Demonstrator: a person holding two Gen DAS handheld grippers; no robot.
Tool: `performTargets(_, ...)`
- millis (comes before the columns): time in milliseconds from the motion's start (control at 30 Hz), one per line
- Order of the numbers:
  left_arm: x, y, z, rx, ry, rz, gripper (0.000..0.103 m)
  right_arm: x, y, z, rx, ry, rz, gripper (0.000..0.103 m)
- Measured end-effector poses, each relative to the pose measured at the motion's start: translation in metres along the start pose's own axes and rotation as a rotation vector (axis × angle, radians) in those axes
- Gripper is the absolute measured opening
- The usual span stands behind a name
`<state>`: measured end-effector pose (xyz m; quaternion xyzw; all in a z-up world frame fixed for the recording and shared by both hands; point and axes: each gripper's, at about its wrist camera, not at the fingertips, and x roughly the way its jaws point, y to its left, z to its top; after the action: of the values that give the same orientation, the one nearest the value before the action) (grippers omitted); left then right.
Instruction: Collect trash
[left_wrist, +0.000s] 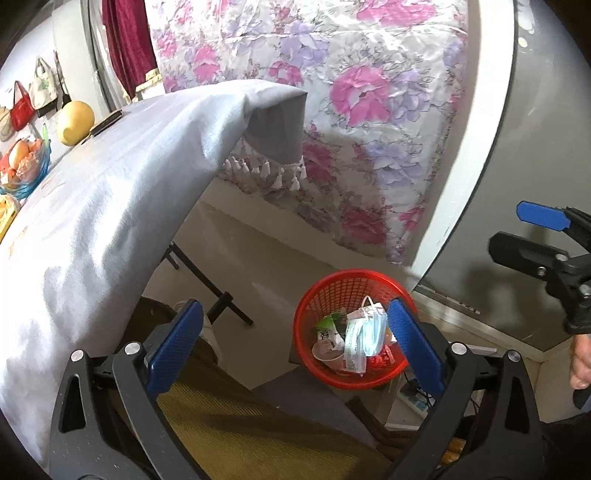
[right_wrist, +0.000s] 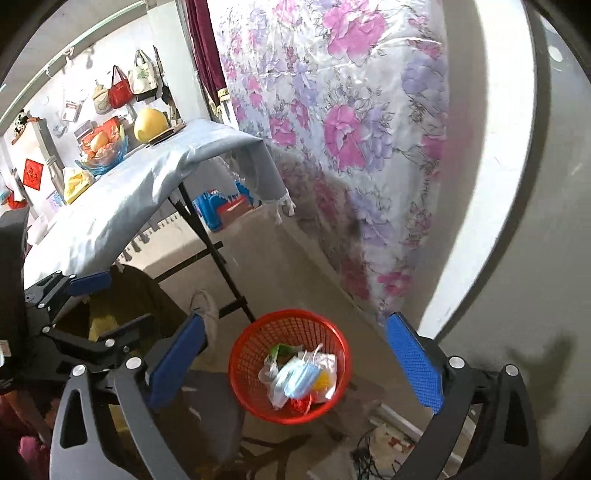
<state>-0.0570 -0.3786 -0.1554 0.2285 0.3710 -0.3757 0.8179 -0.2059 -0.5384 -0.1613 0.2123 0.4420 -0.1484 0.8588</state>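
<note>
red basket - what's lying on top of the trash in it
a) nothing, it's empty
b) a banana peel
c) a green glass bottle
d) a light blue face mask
d: in the right wrist view a light blue face mask with white ear loops lies on top of the wrappers inside the red basket, and the left wrist view shows the same.
</note>
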Motion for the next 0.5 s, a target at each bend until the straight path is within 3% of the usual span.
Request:
performTargets(300, -0.01, -0.002, -0.006, 0.007, -0.006, -0.003, 0.096, -0.005, 0.007, -0.024, -0.078, 0.093, -0.044, 0.097)
performTargets(500, -0.008, -0.001, -0.007, 0.002, 0.004, -0.003, 0.096, 0.005, 0.015, -0.033, -0.1, 0.124, -0.021, 0.097)
